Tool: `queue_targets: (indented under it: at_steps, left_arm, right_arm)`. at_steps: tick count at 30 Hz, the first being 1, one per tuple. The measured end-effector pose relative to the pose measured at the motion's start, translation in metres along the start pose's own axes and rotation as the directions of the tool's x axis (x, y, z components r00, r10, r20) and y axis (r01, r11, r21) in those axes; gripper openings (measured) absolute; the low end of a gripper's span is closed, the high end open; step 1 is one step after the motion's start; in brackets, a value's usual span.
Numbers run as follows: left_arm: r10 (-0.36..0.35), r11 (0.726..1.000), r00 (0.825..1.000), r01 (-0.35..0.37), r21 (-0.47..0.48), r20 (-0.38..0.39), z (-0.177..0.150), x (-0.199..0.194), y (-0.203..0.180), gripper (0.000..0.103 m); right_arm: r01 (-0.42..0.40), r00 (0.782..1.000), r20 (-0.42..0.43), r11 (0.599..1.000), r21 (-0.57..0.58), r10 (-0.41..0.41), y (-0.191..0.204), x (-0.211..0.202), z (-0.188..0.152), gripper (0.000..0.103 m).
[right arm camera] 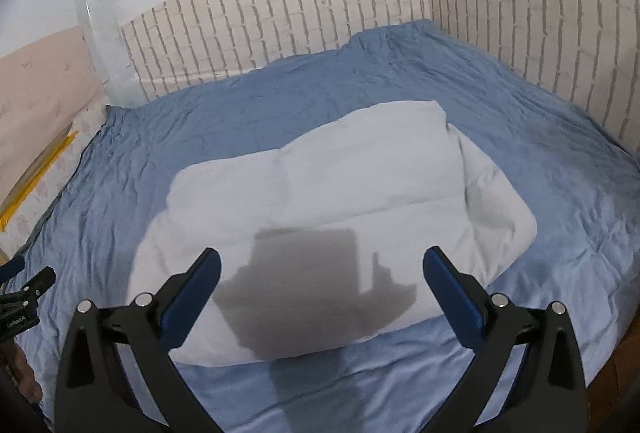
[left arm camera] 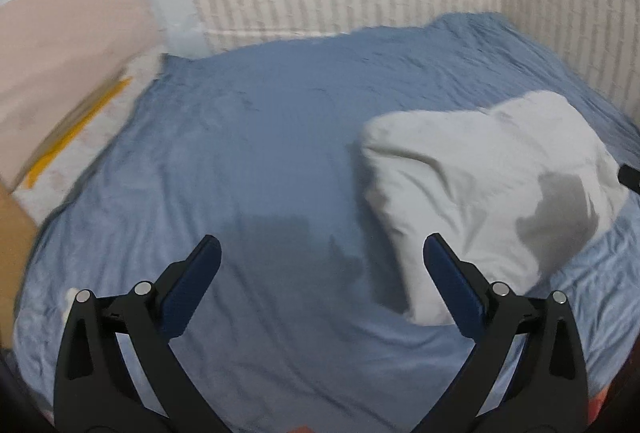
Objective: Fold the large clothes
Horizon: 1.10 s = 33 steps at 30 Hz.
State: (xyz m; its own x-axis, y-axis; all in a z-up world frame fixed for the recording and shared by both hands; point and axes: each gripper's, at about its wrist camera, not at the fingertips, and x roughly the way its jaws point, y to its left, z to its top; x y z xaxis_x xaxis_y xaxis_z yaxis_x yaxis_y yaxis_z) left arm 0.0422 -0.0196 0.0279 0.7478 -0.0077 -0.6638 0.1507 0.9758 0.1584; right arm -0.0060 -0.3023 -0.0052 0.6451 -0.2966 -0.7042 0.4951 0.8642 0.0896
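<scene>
Nearest us, at the bottom of each wrist view, the left gripper [left arm camera: 322,249] and right gripper [right arm camera: 322,261] both stand spread wide, nothing between the jaws, touching nothing; just beyond, the white garment [right arm camera: 320,229] lies folded into a plump bundle mid-frame on the blue bedspread [right arm camera: 560,193], gripper shadows across it; we judge the folding largely done, perhaps a last tidy or tuck left; farther back, the brick-pattern wall [right arm camera: 320,17] closes the upper frame.
</scene>
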Motion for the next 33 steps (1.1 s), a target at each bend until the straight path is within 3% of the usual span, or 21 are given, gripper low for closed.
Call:
queue_targets:
  at_steps: [7,12,33]
  left_arm:
    - [0.009,0.999,0.999,-0.006,-0.043,0.052,-0.006,-0.029,0.018,0.100]
    - [0.028,0.997,0.995,-0.022,-0.067,0.099,0.001,-0.057,0.026,0.100]
    - [0.034,0.995,0.987,-0.018,-0.103,0.158,-0.007,-0.071,0.019,0.100]
  right_arm:
    - [0.010,0.999,0.042,0.993,-0.114,-0.005,0.065,-0.033,-0.009,0.101]
    - [0.018,0.998,0.069,0.988,-0.151,-0.008,0.089,-0.052,-0.005,0.101]
    - [0.061,0.986,0.165,0.983,-0.174,-0.032,0.092,-0.090,0.003,0.101]
